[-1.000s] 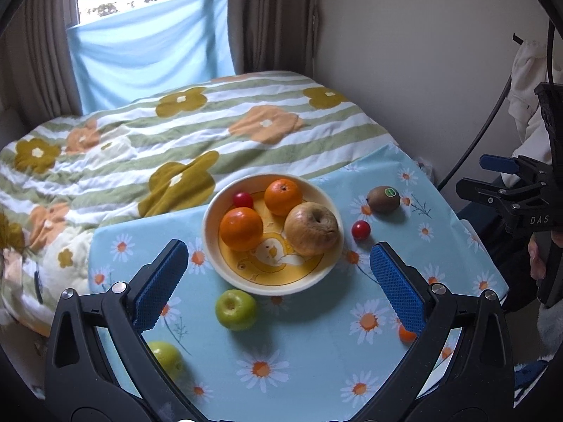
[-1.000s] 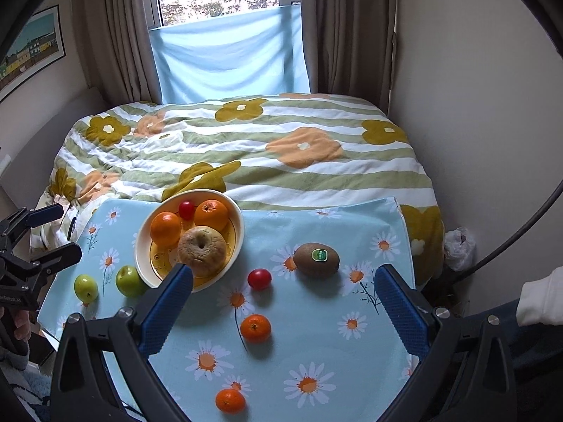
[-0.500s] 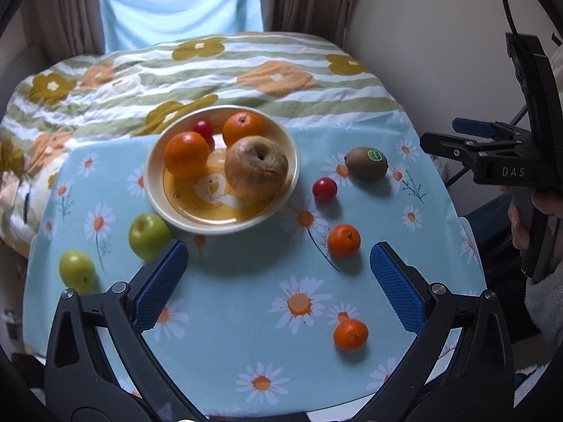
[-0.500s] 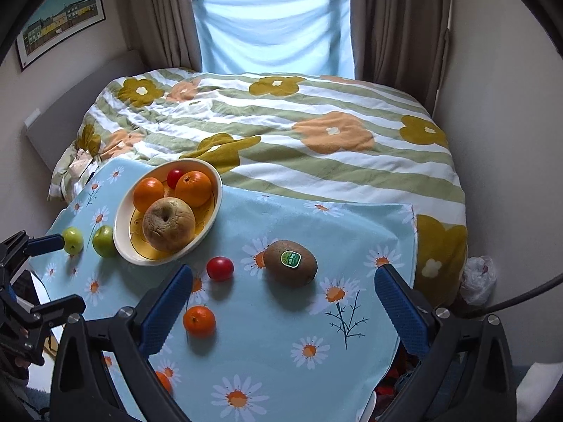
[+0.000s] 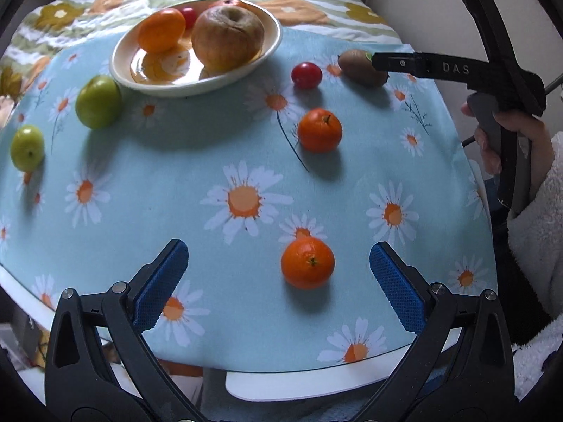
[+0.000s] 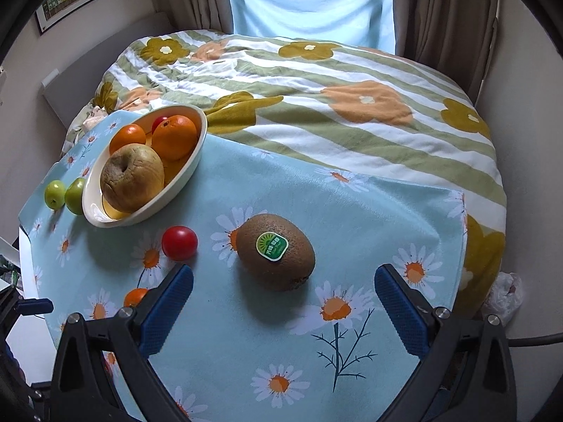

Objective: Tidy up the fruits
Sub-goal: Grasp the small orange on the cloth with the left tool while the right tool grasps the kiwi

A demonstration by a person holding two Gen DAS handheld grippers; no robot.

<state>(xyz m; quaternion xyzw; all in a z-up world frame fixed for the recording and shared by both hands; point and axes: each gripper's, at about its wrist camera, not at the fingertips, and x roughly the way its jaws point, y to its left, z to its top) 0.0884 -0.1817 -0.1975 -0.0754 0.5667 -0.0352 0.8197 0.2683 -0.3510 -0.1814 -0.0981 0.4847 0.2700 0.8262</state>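
Observation:
A cream bowl (image 5: 267,49) (image 6: 197,140) holds two oranges, a brown pear (image 5: 228,37) and a small red fruit. On the daisy tablecloth lie a near mandarin (image 5: 307,262), a second mandarin (image 5: 319,130), a red fruit (image 5: 306,75) (image 6: 179,242), a kiwi (image 5: 355,66) (image 6: 275,251) and two green apples (image 5: 99,101) (image 5: 27,147). My left gripper (image 5: 278,274) is open, the near mandarin just ahead between its fingers. My right gripper (image 6: 283,302) is open just short of the kiwi; one finger (image 5: 404,63) reaches over the kiwi in the left wrist view.
The small table's front edge (image 5: 299,383) is close below my left gripper. A bed with a striped flowered quilt (image 6: 334,81) lies behind the table. Walls stand to the right and left, and curtains (image 6: 440,7) frame the window.
Both grippers have dropped lower and closer to the table. The left one moved toward the near mandarin, the right one toward the kiwi. Both stay open.

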